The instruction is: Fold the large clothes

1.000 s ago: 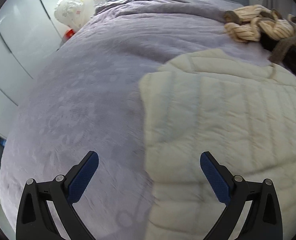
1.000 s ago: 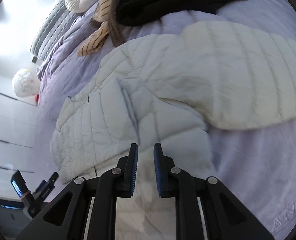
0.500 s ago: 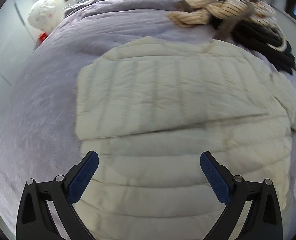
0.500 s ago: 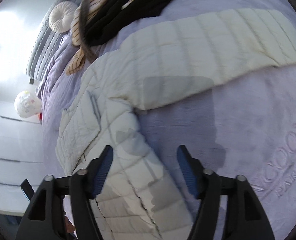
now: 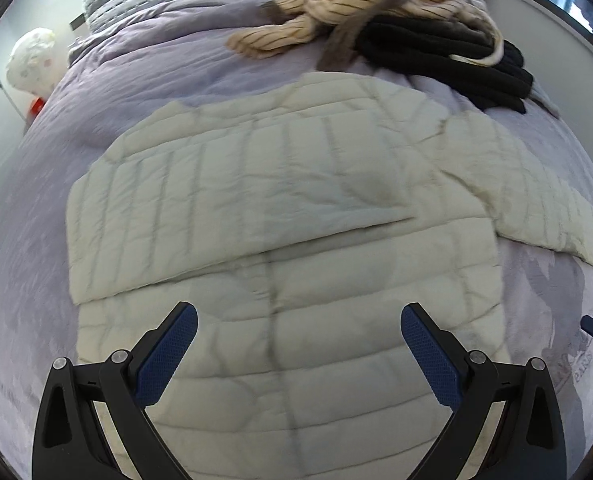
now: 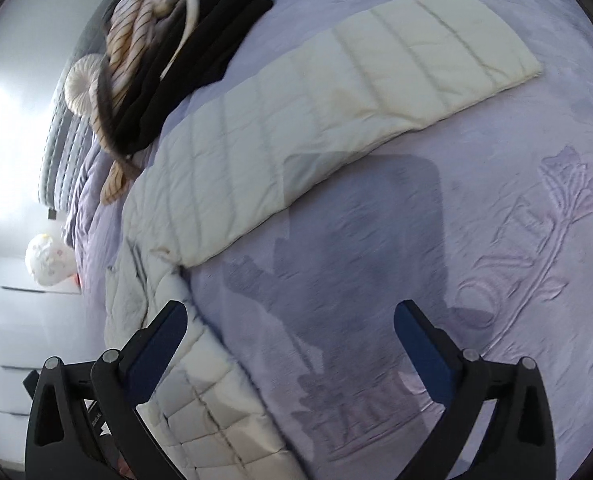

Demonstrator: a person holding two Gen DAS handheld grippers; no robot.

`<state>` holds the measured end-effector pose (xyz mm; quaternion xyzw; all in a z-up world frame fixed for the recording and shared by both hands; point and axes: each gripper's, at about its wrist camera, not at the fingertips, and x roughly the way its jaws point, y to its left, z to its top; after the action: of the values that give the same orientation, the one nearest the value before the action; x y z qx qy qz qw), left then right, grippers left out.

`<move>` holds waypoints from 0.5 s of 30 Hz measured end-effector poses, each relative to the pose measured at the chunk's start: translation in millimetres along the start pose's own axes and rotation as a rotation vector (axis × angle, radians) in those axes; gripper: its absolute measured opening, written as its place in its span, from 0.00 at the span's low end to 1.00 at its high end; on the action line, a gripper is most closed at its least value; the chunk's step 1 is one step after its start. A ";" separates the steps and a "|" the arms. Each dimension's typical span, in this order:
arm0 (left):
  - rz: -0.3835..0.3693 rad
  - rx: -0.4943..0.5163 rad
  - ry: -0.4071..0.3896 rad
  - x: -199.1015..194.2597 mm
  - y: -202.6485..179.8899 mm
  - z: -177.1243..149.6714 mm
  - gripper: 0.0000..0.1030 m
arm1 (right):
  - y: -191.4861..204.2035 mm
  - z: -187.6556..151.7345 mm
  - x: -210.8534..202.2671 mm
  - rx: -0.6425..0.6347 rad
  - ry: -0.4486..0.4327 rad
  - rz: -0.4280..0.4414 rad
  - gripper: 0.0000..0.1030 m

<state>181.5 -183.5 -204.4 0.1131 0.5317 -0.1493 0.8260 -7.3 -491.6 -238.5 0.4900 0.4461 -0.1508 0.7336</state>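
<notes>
A cream quilted down jacket (image 5: 280, 240) lies flat on the lilac bedspread (image 5: 96, 92). One sleeve is folded across its body; the other sleeve (image 6: 376, 80) stretches out flat to the right. My left gripper (image 5: 298, 340) is open and empty, above the jacket's lower body. My right gripper (image 6: 290, 340) is open and empty, above bare bedspread (image 6: 416, 240) just right of the jacket's edge (image 6: 200, 360), below the outstretched sleeve.
A pile of striped beige and black clothes (image 5: 396, 20) lies at the far side of the bed, also in the right wrist view (image 6: 168, 60). A round white cushion (image 6: 82, 84) and grey headboard stand beyond. White cabinets (image 6: 8, 340) are at the left.
The right gripper opened and let go of the jacket, then swung right over the bedspread toward the outstretched sleeve. The left gripper swung right from bare bedspread to over the jacket.
</notes>
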 end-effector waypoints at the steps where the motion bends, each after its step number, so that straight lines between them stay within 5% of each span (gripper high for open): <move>1: -0.004 0.007 -0.001 0.2 -6.2 1.5 0.99 | -3.8 1.9 -0.4 0.008 -0.005 0.003 1.00; 6: -0.015 0.021 0.008 3.3 -23.9 3.6 0.99 | -21.3 16.5 -1.2 0.075 -0.042 0.023 1.00; 15: -0.002 0.020 0.013 6.0 -30.6 4.8 0.99 | -41.4 65.9 15.2 0.247 -0.102 0.256 1.00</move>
<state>176.6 -214.4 -208.7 0.1218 0.5358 -0.1547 0.8211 7.3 -564.2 -266.9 0.6209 0.3204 -0.1343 0.7027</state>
